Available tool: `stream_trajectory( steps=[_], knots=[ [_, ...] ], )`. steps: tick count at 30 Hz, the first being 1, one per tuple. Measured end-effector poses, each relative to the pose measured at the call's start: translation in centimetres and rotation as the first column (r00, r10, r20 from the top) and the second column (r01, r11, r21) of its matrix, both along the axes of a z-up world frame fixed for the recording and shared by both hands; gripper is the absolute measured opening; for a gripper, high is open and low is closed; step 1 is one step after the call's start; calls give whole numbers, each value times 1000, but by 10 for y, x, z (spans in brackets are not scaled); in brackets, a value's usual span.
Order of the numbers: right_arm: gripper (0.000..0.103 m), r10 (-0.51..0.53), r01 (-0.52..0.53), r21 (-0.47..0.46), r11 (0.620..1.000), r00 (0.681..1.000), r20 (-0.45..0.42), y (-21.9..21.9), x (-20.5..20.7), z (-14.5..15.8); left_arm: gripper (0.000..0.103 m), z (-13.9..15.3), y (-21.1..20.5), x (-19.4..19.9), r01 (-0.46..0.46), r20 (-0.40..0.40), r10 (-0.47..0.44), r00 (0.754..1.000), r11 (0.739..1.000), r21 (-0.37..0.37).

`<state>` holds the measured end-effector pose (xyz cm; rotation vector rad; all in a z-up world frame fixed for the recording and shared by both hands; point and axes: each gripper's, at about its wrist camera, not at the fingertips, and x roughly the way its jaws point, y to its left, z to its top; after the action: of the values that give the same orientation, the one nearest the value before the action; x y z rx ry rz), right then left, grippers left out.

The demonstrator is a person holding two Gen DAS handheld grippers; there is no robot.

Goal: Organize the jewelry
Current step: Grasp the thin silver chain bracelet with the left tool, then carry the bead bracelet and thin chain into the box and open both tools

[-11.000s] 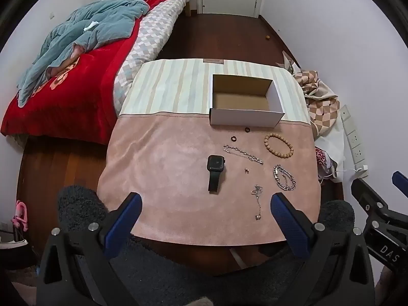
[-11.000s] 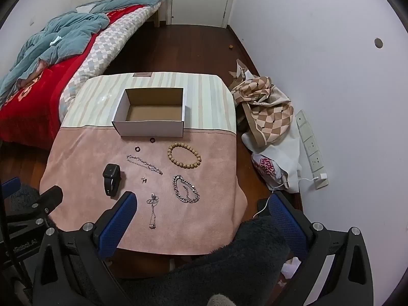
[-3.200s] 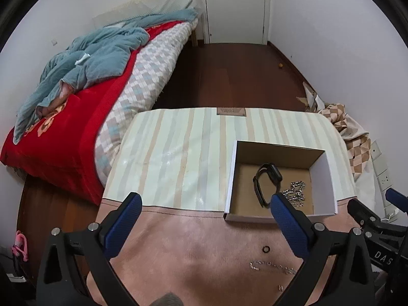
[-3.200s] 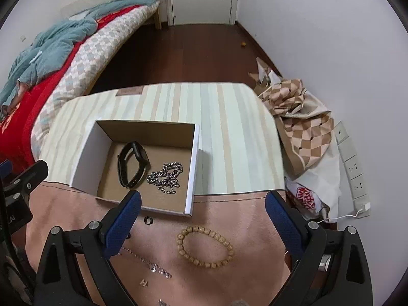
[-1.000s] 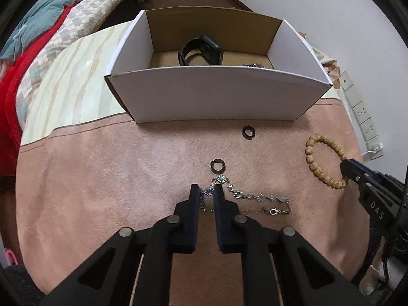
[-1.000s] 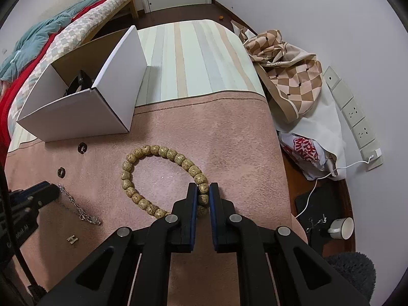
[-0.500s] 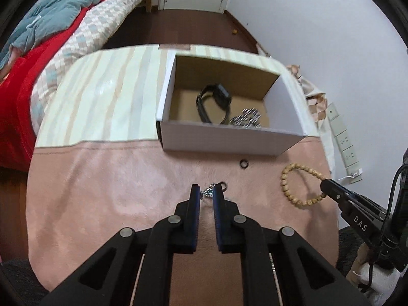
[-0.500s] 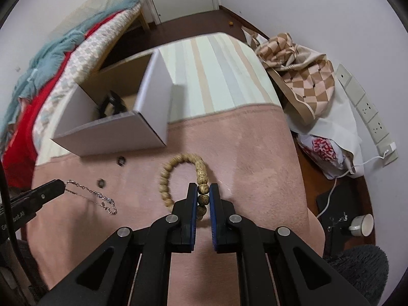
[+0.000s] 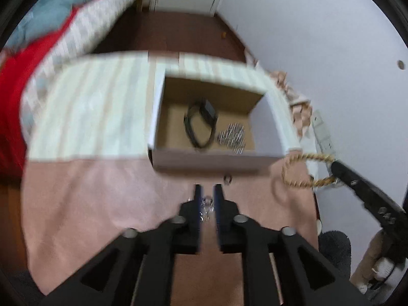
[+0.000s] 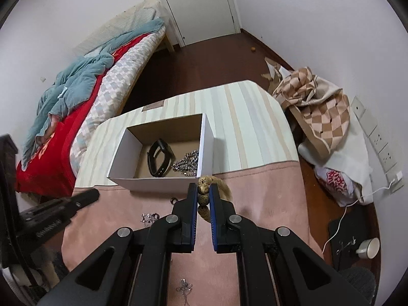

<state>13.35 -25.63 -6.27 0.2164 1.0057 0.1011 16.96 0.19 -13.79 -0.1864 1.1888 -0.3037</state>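
An open white cardboard box stands on the table and holds a black watch and a silver chain bracelet. My left gripper is shut on a thin silver chain, lifted above the pink cloth in front of the box. My right gripper is shut on the wooden bead bracelet, held up near the box's right front corner. The left wrist view is blurred.
A small dark ring lies on the pink cloth in front of the box. Another silver necklace lies near the table's front edge. A bed is at the left. Bags lie on the floor at the right.
Both grippers have risen and moved toward the box. The thin chain and the bead bracelet now hang clear of the cloth.
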Motion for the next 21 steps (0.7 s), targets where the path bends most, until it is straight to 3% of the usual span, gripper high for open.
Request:
stream_trajectory(
  steps=[2,7,11,13,14,15,21],
  knots=[
    [9,-5,4,-15,1000,1000,-6,1,2,-7,35,-21,-5,4,10,-35,-9,999,1000,13],
    [9,-27,25,-37,999,998,-55,-1,2,-36,36,-47,-29,1,71,-55,-69,996,996,46],
    [9,-41,36,-52,998,995,-90,-5,0,-55,36,-65,-54,-3,129,-55,-121,991,977,170],
    [9,-49,44,-59,997,994,-98,-6,-2,-61,35,-65,-61,-5,136,-18,-135,991,967,214],
    [9,-52,46,-62,997,993,-103,-7,-2,-64,26,-65,-63,-7,141,-2,-144,990,965,221],
    [9,-53,46,-65,997,993,-106,-7,-2,-66,3,-65,-64,-7,143,6,-148,989,966,217],
    [9,-55,49,-59,997,993,-108,-9,-4,-67,0,-50,-44,-11,99,46,-105,993,989,111]
  ],
)
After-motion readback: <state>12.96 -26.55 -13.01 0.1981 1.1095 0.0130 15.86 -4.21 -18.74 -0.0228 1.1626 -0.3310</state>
